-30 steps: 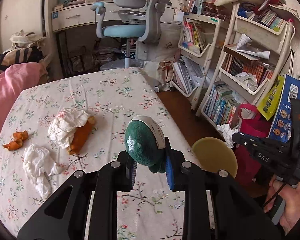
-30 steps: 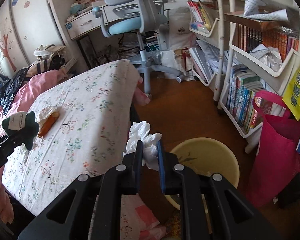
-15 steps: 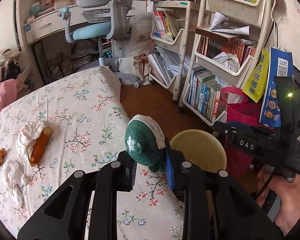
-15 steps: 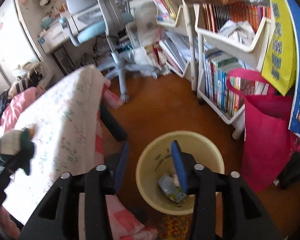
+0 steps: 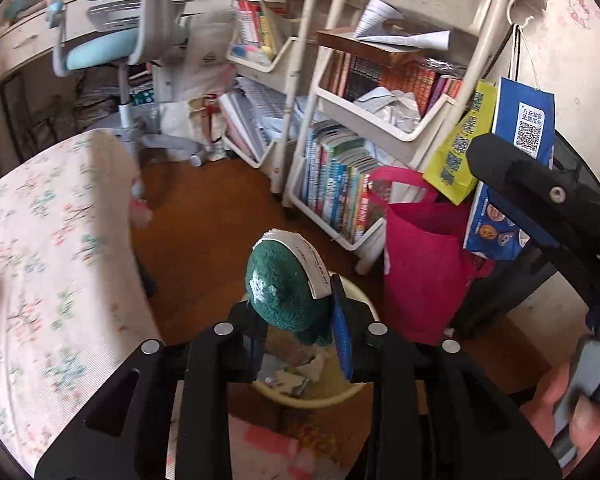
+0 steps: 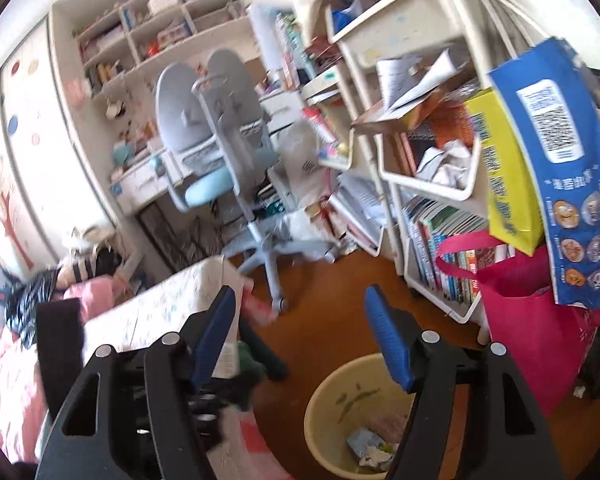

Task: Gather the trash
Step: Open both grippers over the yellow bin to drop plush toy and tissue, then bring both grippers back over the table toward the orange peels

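- Floral-sheeted bed [image 5: 52, 240] lay at far left, beside the floor
- Left gripper [image 5: 300, 332] was clamped on a green fuzzy object [image 5: 284, 292] with a white paper band, held directly above the yellow bin [image 5: 320, 400]
- The object's long axis stood roughly upright, rounded end pointing up and away from the camera
- Judged best practice: centre the object over the bin mouth, then part the fingers fully so it drops clear of the rim
- Right gripper [image 6: 300, 336] was spread wide and empty, up and left of the bin [image 6: 332, 432], which held scraps
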`<state>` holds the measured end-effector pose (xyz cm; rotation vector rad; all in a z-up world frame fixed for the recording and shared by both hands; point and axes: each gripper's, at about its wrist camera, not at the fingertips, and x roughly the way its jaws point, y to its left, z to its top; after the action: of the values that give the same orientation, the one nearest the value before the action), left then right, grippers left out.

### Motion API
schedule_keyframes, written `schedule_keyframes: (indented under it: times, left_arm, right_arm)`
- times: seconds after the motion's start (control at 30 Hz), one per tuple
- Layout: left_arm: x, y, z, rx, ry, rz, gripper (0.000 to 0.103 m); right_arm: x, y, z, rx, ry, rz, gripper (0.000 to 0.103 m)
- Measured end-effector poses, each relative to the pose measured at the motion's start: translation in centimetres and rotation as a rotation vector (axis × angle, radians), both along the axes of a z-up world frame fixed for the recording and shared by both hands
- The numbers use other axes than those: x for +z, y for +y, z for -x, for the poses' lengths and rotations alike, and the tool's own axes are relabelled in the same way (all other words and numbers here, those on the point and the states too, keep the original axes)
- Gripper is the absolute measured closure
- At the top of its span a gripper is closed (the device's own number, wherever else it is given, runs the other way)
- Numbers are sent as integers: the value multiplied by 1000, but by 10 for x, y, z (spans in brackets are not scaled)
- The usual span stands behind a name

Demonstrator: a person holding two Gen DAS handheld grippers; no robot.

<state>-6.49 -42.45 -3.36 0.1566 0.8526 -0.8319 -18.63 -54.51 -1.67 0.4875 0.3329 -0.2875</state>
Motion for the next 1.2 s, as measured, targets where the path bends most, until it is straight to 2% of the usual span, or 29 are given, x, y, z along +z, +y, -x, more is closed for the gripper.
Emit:
schedule_keyframes:
  times: [0.07,0.2,0.3,0.43,0.6,0.7,0.87,1.03,1.2]
  left_arm:
    - [0,-13,2,5,-5,-2,54]
    - [3,-22,7,22,-39,-26,45]
    - [4,-17,6,53,-72,-70,44]
    - [11,9,2,137,-114,-134,40]
    - [27,63,-2,275,-178,-181,23]
    - [36,99,-7,347,-180,-184,19]
    - [40,154,-21,455,-140,-139,16]
    - [34,193,-29,492,-105,-126,16]
    - [26,221,-32,516,-83,-121,15]
  right_arm:
    - [1,-5,1,-12,-7,-13,37]
    - [2,-6,0,-8,-12,-26,37]
    - [3,-5,-2,6,-15,-28,36]
    - [5,4,-5,27,-14,-25,33]
    - [8,29,-22,94,15,3,29]
    - [9,53,-33,152,37,43,29]
    - [12,99,-49,236,66,154,24]
    - [10,133,-62,294,91,229,21]
    - [5,156,-76,340,114,258,19]
